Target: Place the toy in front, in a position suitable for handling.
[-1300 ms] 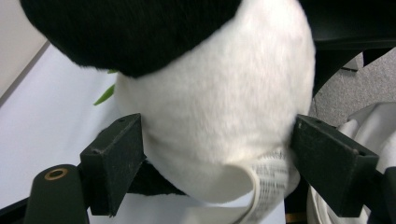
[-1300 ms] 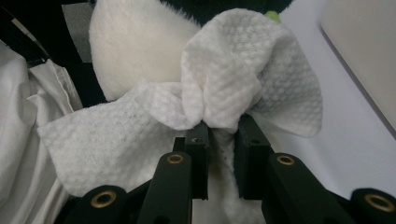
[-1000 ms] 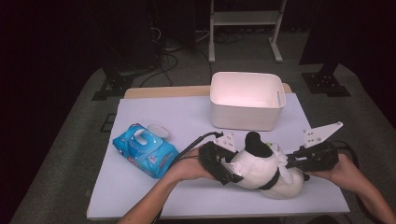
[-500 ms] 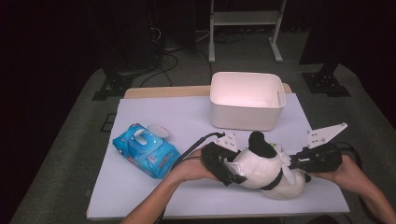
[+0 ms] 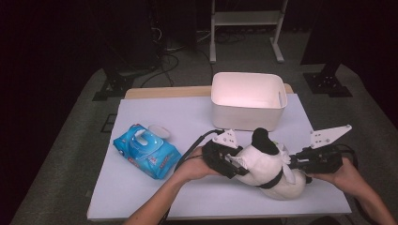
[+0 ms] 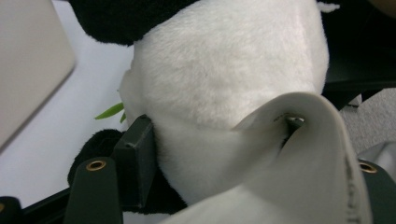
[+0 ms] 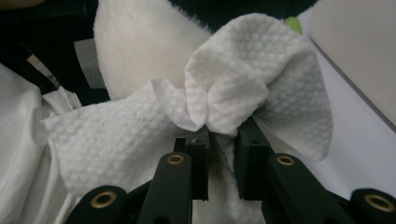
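Toy panda (image 5: 267, 168) lying on table (image 5: 141, 197) near front edge, between both grippers, in front of white bin (image 5: 248, 99). Left gripper (image 5: 230, 161): jaws have just been closing, now pressed on panda's white body from either side; left hand (image 5: 190, 166) reaching in level from left. Right gripper (image 7: 219, 154): jaws nearly shut, pinching bunched white wipe (image 7: 224, 98) against panda's flank; right hand (image 5: 345, 173) low, level. Blue wipes pack (image 5: 146, 151) well apart at left.
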Motion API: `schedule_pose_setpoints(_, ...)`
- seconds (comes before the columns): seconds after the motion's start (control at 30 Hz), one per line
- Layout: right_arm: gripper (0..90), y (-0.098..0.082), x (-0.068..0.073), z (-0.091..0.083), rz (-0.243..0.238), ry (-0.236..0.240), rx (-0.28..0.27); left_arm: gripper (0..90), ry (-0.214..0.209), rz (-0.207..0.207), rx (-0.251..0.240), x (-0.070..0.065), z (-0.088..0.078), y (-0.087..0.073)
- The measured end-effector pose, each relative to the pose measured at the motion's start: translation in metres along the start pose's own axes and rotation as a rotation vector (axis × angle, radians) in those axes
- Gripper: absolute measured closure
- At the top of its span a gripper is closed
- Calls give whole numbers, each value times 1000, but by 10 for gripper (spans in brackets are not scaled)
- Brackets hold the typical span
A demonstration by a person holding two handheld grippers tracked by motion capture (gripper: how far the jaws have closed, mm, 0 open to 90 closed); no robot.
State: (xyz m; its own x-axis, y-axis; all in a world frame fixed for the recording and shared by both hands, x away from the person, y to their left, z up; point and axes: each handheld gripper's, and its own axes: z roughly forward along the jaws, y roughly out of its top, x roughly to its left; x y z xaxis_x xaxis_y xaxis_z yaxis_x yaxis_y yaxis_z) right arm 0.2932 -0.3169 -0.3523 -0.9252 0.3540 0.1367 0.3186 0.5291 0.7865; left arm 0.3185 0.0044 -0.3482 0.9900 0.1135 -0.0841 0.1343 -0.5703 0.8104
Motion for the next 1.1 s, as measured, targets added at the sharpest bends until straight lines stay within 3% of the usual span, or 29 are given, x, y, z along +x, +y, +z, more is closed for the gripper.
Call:
schedule_pose_setpoints(0.3,772,9,3,15,-6,37,-64,346,47,36,-21,-3,-34,20)
schedule_pose_setpoints(0.43,772,8,3,27,-10,53,-46,335,64,56,15,-7,-36,23)
schedule_pose_setpoints(0.57,772,0,2,25,3,47,-26,285,54,53,7,-8,-34,20)
schedule_pose_setpoints(0.73,772,-14,2,19,24,55,-14,254,70,64,-4,-13,-42,19)
schedule_pose_setpoints(0.9,772,-25,3,13,52,52,-24,241,74,28,0,-9,-46,6)
schedule_pose_setpoints(1.1,772,-29,7,13,53,68,-26,214,43,-26,-5,-4,-36,-9)
